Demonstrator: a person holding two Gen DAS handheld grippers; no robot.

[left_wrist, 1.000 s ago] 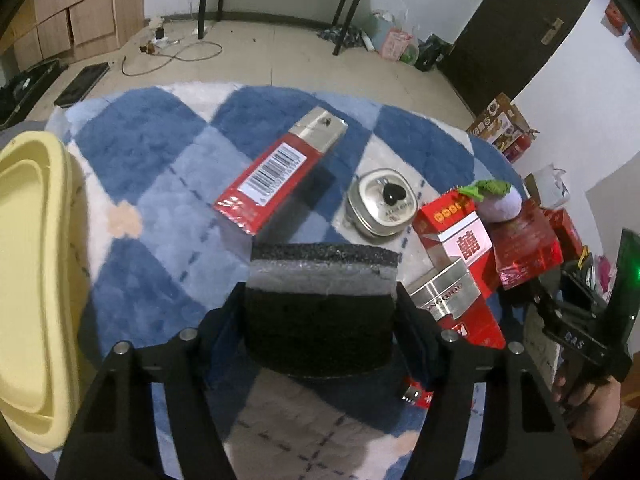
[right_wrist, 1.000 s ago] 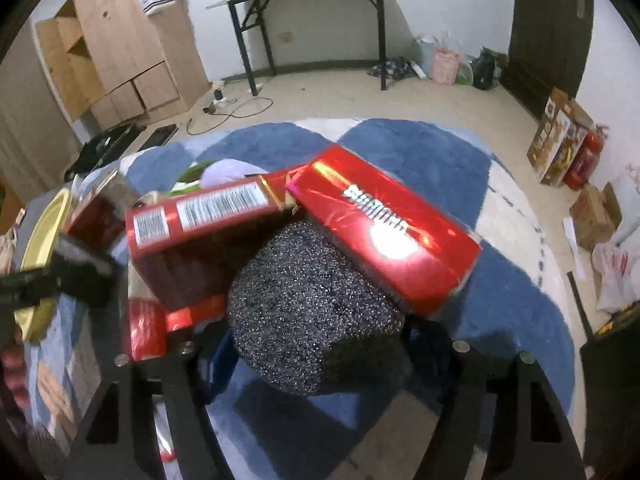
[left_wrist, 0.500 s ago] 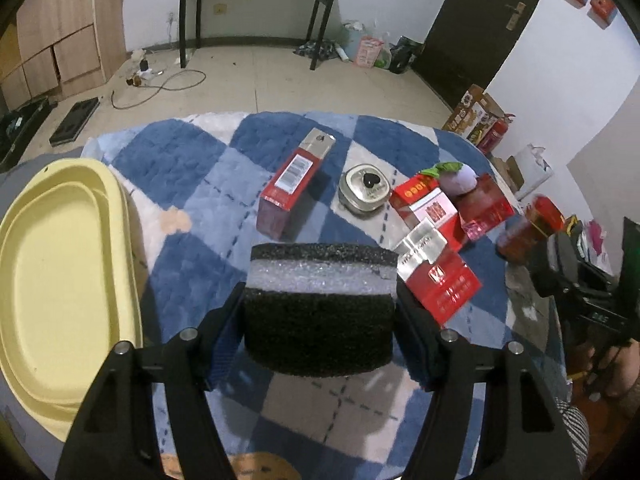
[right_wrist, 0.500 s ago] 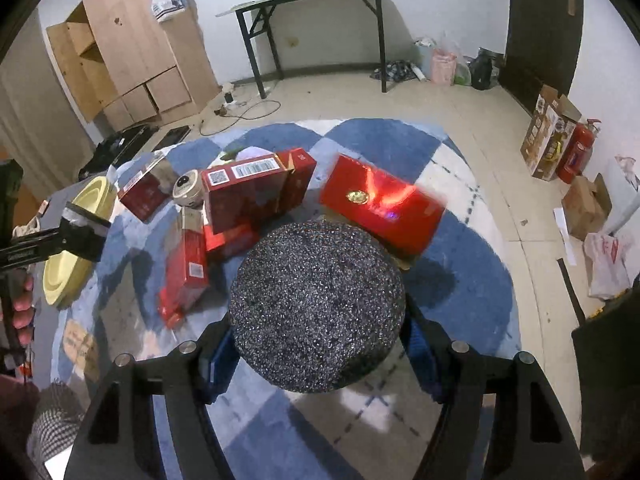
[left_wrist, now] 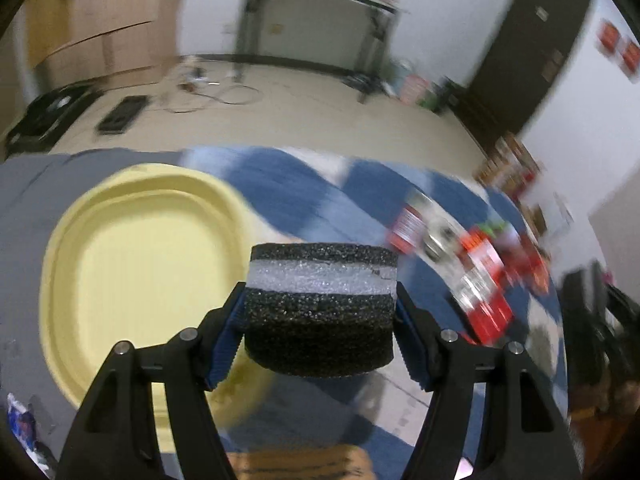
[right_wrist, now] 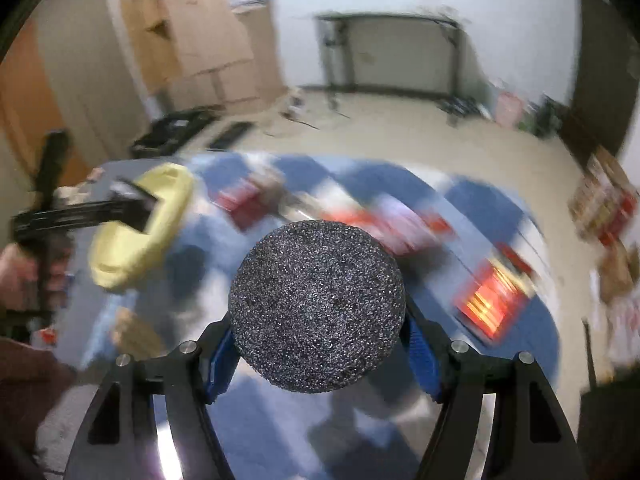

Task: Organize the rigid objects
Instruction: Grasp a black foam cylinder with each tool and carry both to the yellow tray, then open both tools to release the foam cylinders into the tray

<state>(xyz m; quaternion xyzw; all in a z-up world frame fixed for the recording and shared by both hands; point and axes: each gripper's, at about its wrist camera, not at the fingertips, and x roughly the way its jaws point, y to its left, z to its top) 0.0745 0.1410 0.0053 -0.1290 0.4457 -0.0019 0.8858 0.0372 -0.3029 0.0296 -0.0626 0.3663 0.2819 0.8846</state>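
left fingers [left_wrist: 320, 316] closed on foam puck [left_wrist: 320, 304] | yellow tray [left_wrist: 136, 264] lies left-ahead, nearer left hand | right fingers [right_wrist: 318, 336] closed on foam disc [right_wrist: 316, 304]

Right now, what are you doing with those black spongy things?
A person holds a gripper in each hand. The left gripper clamps a black-and-white foam puck, close to the yellow tray. The right gripper clamps a black foam disc. Red boxes lie scattered on the blue checked rug; the picture is blurry.

The tray [left_wrist: 132, 264] lies left of the boxes [left_wrist: 486, 300] on the rug [left_wrist: 304, 196].
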